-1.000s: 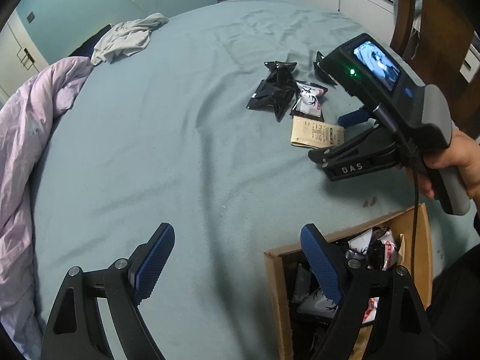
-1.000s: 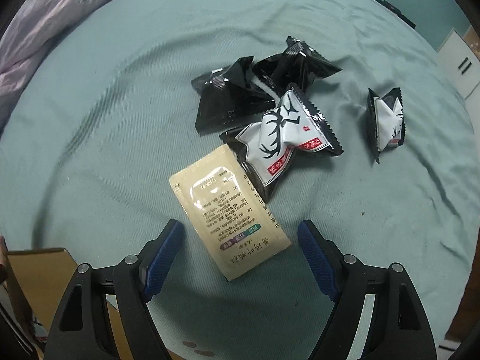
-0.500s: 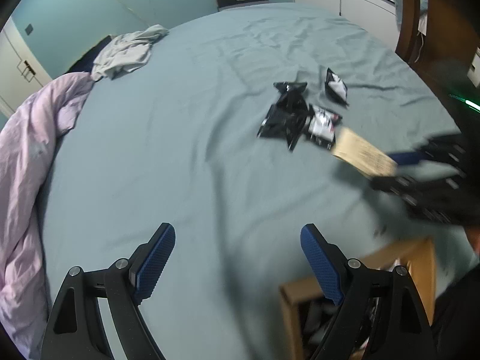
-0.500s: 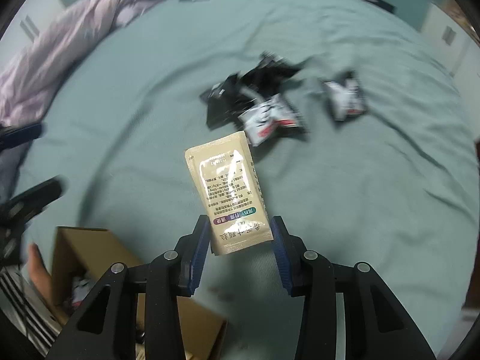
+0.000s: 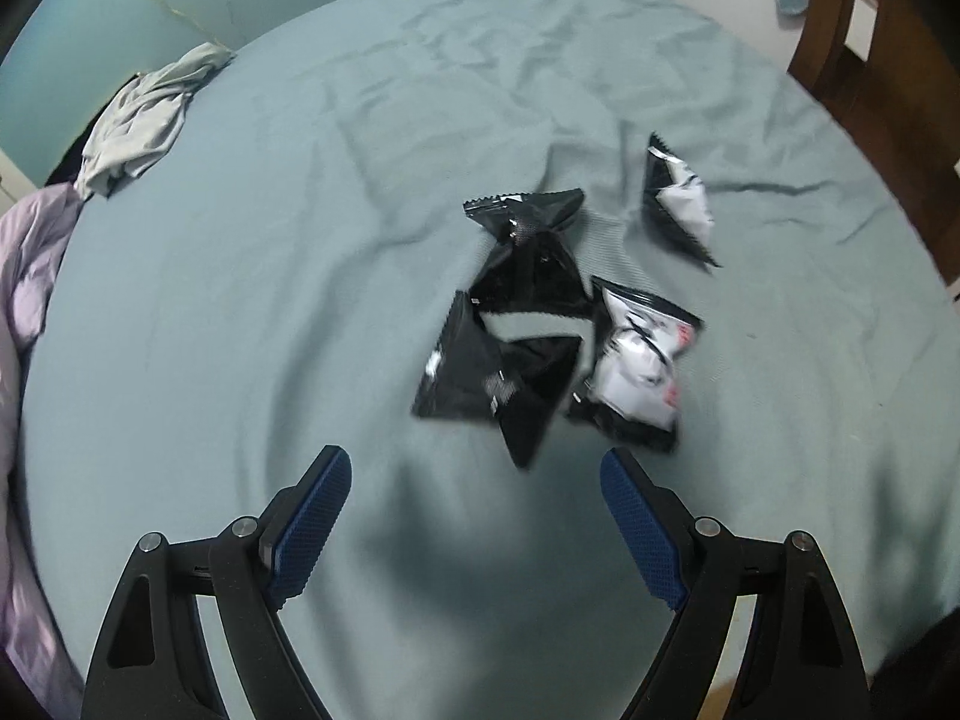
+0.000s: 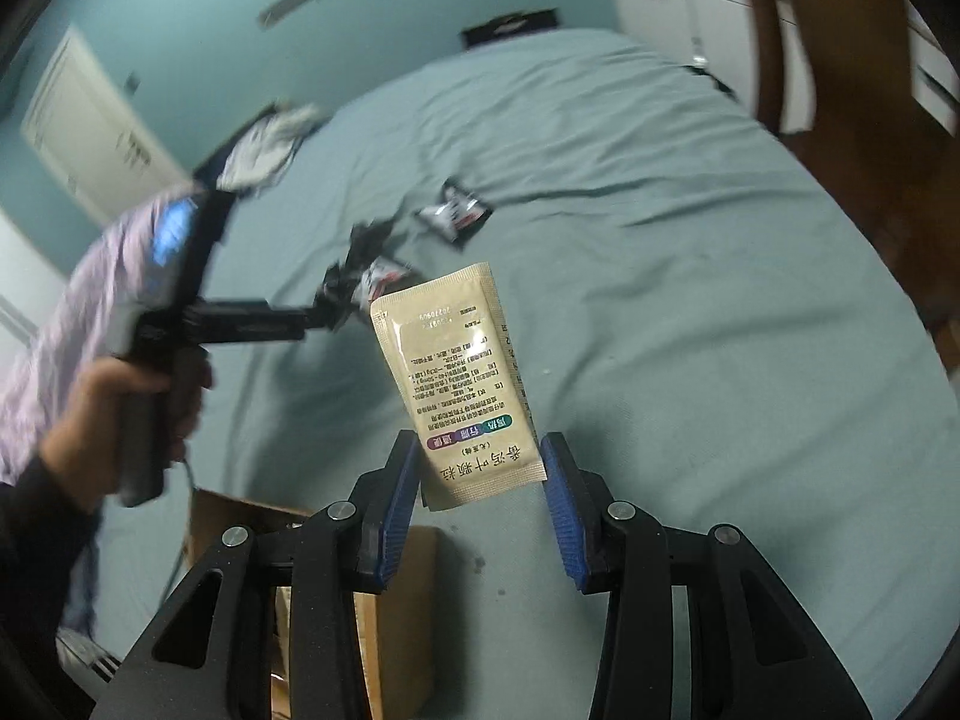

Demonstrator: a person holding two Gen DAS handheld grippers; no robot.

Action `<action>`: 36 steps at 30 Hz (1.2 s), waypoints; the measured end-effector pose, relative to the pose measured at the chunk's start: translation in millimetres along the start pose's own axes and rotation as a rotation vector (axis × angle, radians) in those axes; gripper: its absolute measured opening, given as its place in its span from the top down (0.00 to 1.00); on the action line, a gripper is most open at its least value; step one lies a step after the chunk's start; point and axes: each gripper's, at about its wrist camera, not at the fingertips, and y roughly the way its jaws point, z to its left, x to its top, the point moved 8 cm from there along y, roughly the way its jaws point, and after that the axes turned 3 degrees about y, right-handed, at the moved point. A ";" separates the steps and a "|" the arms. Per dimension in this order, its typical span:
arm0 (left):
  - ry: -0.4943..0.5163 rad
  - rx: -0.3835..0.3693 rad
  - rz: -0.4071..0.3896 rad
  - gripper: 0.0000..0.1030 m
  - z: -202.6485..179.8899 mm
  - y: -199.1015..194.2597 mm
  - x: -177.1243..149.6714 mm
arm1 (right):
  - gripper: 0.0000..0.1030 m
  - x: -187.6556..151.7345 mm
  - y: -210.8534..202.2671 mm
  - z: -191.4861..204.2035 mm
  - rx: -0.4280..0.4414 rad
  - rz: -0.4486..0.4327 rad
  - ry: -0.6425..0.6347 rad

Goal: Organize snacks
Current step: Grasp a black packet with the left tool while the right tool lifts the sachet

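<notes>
Above the cardboard box (image 6: 384,618), right tongs (image 6: 480,480) clamp the beige sachet (image 6: 459,384) for stowing; left tongs (image 5: 474,516), spread apart, face loose snack packets (image 5: 540,324) on the bed (image 5: 240,300).

The left wrist view looked down, close over crinkled black-and-white snack packets (image 5: 540,324); the right view, higher and farther, shared them (image 6: 384,270).

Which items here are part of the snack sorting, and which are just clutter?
Job: beige sachet in right hand-held gripper; black and white snack packets; cardboard box; left hand-held gripper, open.
Clutter: grey garment; lilac duvet; wooden chair.
</notes>
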 end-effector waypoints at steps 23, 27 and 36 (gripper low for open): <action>-0.002 0.001 0.011 0.62 0.7 -6.4 -11.2 | 0.62 8.3 40.4 -0.3 0.006 0.016 0.034; -0.030 0.051 0.001 0.62 12.5 -49.5 -39.4 | 0.62 7.7 34.4 3.3 0.008 0.005 0.028; -0.016 0.043 -0.073 0.62 11.7 -138.4 -113.1 | 0.62 -1.7 12.7 18.7 -0.044 -0.040 -0.063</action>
